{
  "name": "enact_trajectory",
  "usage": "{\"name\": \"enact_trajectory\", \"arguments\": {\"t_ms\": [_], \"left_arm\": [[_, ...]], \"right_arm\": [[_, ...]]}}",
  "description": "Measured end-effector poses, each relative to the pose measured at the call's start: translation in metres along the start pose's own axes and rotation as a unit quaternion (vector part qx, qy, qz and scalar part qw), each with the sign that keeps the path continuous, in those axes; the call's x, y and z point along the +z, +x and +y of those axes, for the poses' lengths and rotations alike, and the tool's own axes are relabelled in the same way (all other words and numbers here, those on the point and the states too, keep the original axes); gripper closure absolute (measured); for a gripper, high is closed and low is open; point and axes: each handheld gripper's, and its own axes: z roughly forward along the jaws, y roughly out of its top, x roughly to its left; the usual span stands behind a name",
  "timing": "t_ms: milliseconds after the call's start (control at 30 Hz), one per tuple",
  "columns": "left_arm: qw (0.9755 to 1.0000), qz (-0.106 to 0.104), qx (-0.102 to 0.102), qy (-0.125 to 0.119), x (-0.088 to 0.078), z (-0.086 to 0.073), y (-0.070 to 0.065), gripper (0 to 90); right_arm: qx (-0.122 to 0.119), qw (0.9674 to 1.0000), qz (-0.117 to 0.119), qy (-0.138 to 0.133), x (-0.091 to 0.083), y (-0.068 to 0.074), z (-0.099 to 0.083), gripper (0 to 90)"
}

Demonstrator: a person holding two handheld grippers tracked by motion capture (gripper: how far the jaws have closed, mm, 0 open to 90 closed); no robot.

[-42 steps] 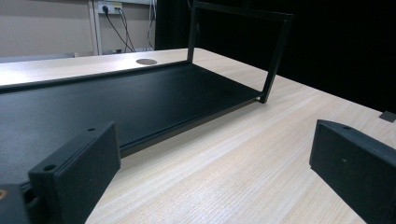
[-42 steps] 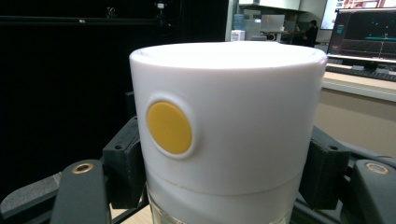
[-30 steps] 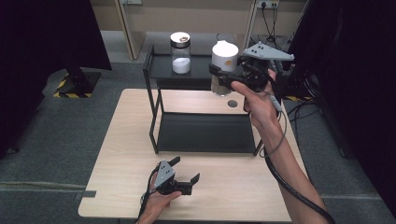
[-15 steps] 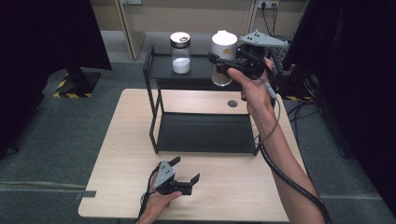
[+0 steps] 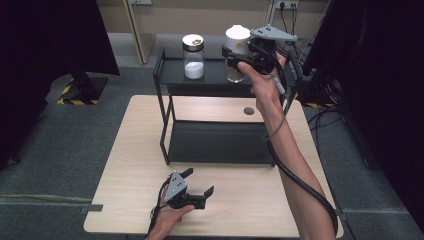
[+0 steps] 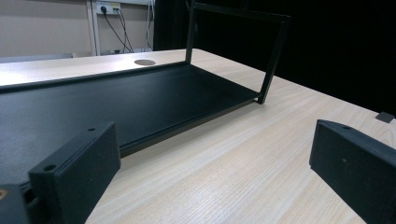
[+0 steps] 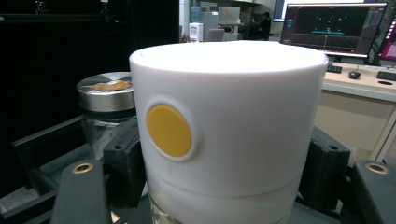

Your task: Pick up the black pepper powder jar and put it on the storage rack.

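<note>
My right gripper [image 5: 236, 59] is shut on a glass jar with a tall white lid [image 5: 237, 46], holding it upright at the right part of the black rack's top shelf [image 5: 212, 76]. Whether the jar's base touches the shelf I cannot tell. In the right gripper view the white lid [image 7: 224, 116], with a yellow dot on it, stands between the jaws. A second jar with a silver lid [image 5: 193, 56] stands on the same shelf to its left. My left gripper [image 5: 199, 182] rests open on the wooden table [image 5: 130, 150] near the front edge, with nothing between its jaws [image 6: 210, 158].
The rack's lower shelf [image 5: 220, 142] lies flat on the table, also seen as a black tray [image 6: 116, 95] ahead of the left gripper. A round cable hole [image 5: 248, 110] sits behind it. Dark curtains flank the table; a desk with monitors [image 7: 334, 28] stands beyond.
My right gripper has carried the white-lidded jar up and back, from in front of the rack's right side to the top shelf. The left gripper has stayed put.
</note>
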Motion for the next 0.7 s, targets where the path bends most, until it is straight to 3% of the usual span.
{"name": "enact_trajectory", "arguments": {"t_ms": [700], "left_arm": [[1.0000, 0.000, -0.003, -0.004, -0.001, 0.000, 0.002, 1.1]], "right_arm": [[0.003, 0.9998, -0.022, 0.001, 0.029, 0.002, -0.005, 30.5]]}}
